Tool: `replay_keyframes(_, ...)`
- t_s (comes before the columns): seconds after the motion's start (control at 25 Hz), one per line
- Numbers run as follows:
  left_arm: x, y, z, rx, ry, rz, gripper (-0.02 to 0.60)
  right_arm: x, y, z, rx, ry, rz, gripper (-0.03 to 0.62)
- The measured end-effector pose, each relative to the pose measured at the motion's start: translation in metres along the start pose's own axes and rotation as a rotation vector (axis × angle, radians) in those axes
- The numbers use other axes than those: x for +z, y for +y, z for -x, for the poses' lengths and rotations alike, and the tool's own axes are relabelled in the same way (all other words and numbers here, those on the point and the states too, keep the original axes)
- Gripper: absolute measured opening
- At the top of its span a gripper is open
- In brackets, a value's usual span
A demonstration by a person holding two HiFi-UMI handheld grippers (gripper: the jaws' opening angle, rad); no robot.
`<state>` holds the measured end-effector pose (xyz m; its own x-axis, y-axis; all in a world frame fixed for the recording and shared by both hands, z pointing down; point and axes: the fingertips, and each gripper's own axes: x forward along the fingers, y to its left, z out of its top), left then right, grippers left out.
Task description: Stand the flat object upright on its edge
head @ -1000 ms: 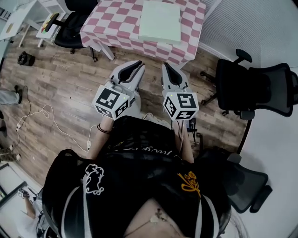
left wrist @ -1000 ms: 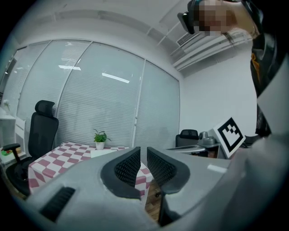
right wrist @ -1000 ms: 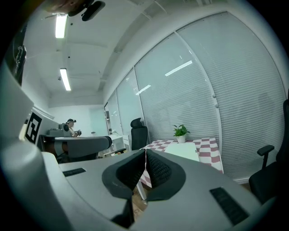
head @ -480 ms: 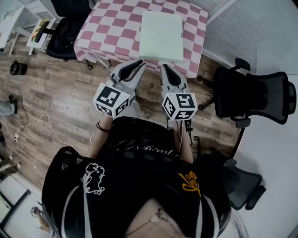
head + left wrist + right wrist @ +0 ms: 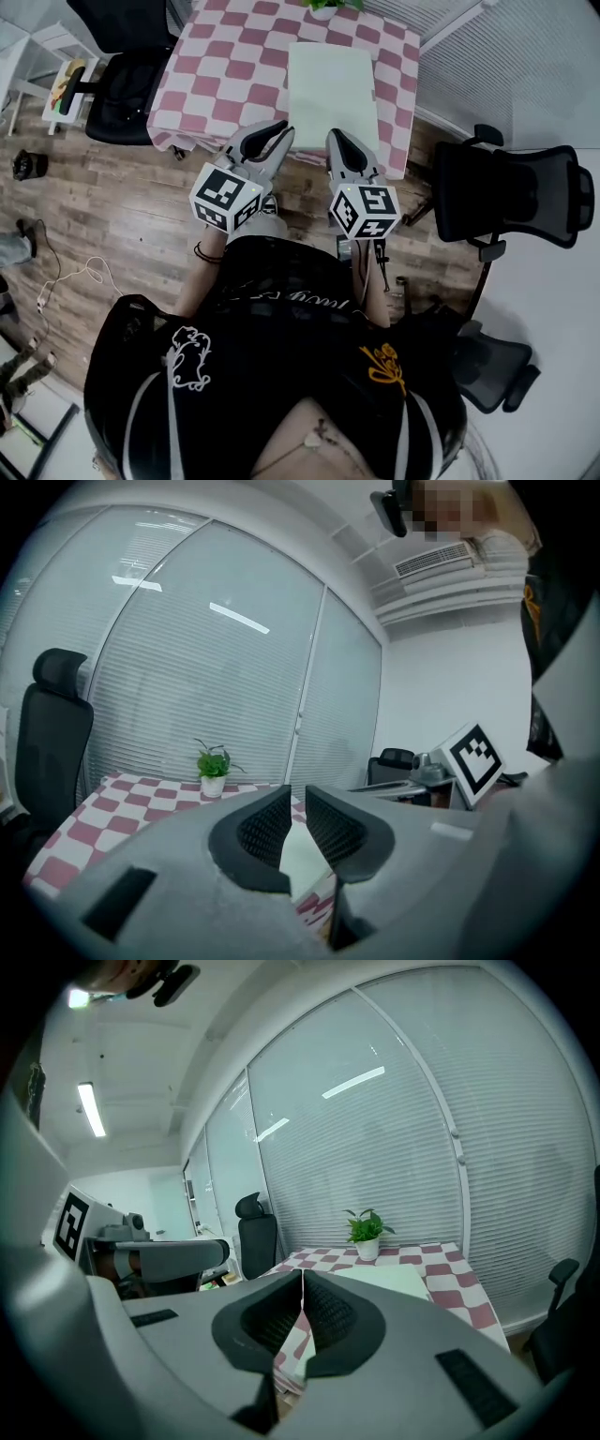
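The left gripper [image 5: 278,129] has its jaws drawn in to a narrow slit with nothing in it, and the right gripper [image 5: 337,137] has its jaws pressed together, also empty. Both are held side by side, a little apart, with their tips at the near edge of the table [image 5: 225,75]. Neither touches anything. Just ahead of them the flat object [image 5: 333,89], a pale slab, lies flat on the checked cloth. It sits toward the table's right side, with its near short edge close to the table's near edge and its length running back toward the middle. The right gripper's tips point at that near edge, and the left's sit beside its near left corner. A small potted plant [image 5: 328,7] stands at the far edge, well clear of the slab, and a black office chair [image 5: 506,192] stands off the right side. This looks like the reach-in stage, with no grasp made and the slab not yet raised. The next move probably calls for opening at least one pair of jaws and catching a thin edge. That side can then be tipped up while the other gripper steadies the slab so it doesn't slide on the cloth or fall over.
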<state>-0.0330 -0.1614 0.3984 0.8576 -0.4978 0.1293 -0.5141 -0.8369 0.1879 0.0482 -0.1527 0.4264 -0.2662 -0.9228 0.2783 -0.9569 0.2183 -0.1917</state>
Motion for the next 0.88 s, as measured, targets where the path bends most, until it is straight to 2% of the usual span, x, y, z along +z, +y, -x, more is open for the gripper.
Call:
replay_keyframes(0.36, -0.007, 0.038, -0.017, -0.051, 0.035, 0.027, 0.041, 0.005, -0.020, -0.017, -0.099, 0.002, -0.042, 0.013)
replay_keyframes(0.56, -0.009, 0.045, -0.036, -0.062, 0.025, 0.090, 0.043, 0.007, -0.043, -0.014, -0.147, 0.012, -0.056, 0.014)
replay_keyframes(0.6, -0.013, 0.046, -0.040, -0.067, 0.037, 0.101, 0.049, 0.007, -0.047, -0.014, -0.151, 0.018, -0.055, 0.014)
replay_keyframes(0.68, -0.022, 0.047, -0.049, -0.081, 0.073, 0.103, 0.128, 0.006, -0.056, -0.015, -0.154, 0.030, -0.049, 0.014)
replay_keyframes(0.72, -0.025, 0.049, -0.052, -0.083, 0.087, 0.097, 0.146, 0.007, -0.060, -0.016, -0.153, 0.036, -0.047, 0.014)
replay_keyframes(0.88, -0.035, 0.068, -0.063, -0.056, 0.108, 0.110, 0.146, 0.009, -0.078, -0.029, -0.136, 0.051, -0.046, 0.014)
